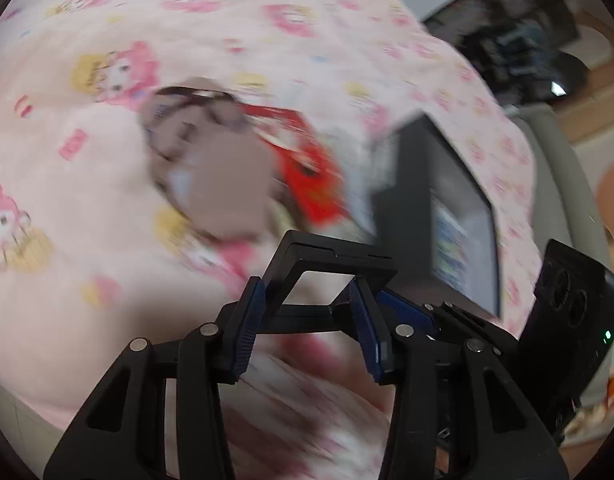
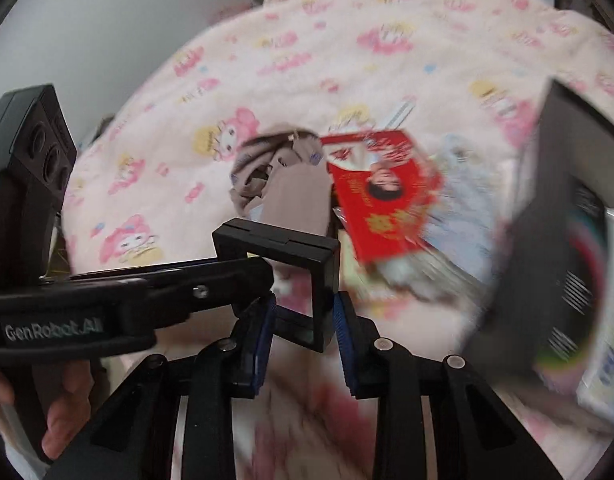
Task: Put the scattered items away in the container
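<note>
Both tongs meet on one black square frame [image 2: 303,280], a hollow, clear-centred thing held above the bed. Left tongs [image 1: 307,320] have their blue pads on two sides of the frame's lower corner, pinching it. Right tongs [image 2: 303,328] straddle the frame's upright side — the right pad looks to touch it, though I cannot tell whether the left one does. Beyond the frame, on the pink cartoon-print blanket [image 2: 267,80], lie a taupe pouch [image 2: 283,184] and a red packet [image 2: 383,196] side by side. A dark container [image 2: 555,216] stands off to the right — blurred, with some printed things already inside.
</note>
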### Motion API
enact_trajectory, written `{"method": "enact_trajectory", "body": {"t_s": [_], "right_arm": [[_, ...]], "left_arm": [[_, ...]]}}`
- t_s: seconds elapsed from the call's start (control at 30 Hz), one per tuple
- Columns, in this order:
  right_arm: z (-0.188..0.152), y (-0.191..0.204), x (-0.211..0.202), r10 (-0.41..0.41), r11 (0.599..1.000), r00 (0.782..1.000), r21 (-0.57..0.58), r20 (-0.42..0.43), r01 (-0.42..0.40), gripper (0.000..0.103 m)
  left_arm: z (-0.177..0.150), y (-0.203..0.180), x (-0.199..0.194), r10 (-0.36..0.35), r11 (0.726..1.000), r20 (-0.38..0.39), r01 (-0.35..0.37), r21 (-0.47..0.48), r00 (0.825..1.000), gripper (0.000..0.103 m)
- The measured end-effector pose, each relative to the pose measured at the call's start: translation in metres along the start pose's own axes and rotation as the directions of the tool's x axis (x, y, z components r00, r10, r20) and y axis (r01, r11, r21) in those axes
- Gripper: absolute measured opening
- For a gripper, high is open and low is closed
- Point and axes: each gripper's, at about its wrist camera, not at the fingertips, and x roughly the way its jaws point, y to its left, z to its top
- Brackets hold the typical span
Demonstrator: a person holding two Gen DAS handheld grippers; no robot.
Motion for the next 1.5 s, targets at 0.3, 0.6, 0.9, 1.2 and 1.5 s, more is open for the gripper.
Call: {"method": "enact_trajectory", "body": {"t_s": [0.3,0.6,0.9,1.2,1.5], "right_arm": [[-0.103,-0.088,-0.108,-0.100,0.982,0.992,0.167,0.078,0.086,0.026],[-0.169,-0.179,-0.119,-0.171,0.890,0.985,0.432,0.014,0.149,0.026],[-0.152,-0.203,-0.101,-0.119,0.874,0.992,0.479,0.044,0.084,0.026],[-0.152,-0.196,-0.107,-0.104,0.885,0.992,0.462,0.076,0.057,0.012],[-0.136,-0.178,-0.193,-0.137,0.928,0.950,0.373,0.281,0.024,0.012]], "left_arm": [[-0.082,-0.124,0.072,-0.114,0.972,-0.223,0.155,0.174,0.968,0.044],[-0.099,-0.158,0.160,-0.020,0.976,-0.312,0.086,0.199,0.950,0.039],[-0.085,-0.151,0.168,-0.004,0.990,-0.219,0.035,0.136,0.976,0.039],[-0.099,-0.174,0.153,-0.055,0.976,-0.275,0.110,0.189,0.960,0.025],[-0.076,-0.231,0.087,-0.093,0.931,-0.137,0.135,0.340,0.986,0.025]]}}
